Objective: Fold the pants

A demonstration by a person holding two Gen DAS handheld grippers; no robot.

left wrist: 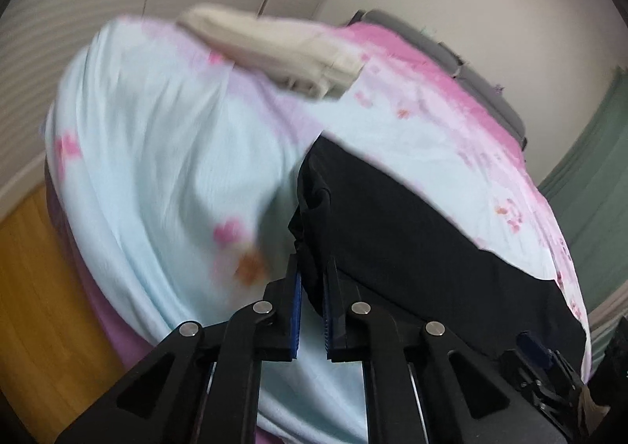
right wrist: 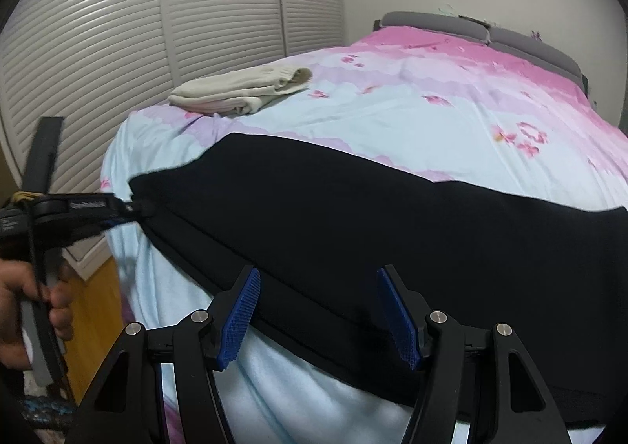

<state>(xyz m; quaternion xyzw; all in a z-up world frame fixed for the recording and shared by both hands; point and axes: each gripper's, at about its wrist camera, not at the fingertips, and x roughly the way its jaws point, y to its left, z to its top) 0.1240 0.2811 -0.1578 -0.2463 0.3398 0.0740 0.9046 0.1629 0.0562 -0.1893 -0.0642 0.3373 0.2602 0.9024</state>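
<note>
1. Black pants (right wrist: 353, 216) are spread across the floral bedsheet (right wrist: 431, 122), cut off rightward.
2. One end is pinched by the left gripper (left wrist: 312, 279); that view is blurred, probably the waistband.
3. The right gripper (right wrist: 318, 310) is held agape over the near edge.

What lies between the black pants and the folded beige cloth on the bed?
Only bare bedsheet lies between the black pants and the beige cloth, shown in the right wrist view.

I see matt black cloth pants (right wrist: 392, 216), a smooth floral sheet (right wrist: 412, 118), and ribbed blue pads (right wrist: 241, 310) on glossy black plastic.
</note>
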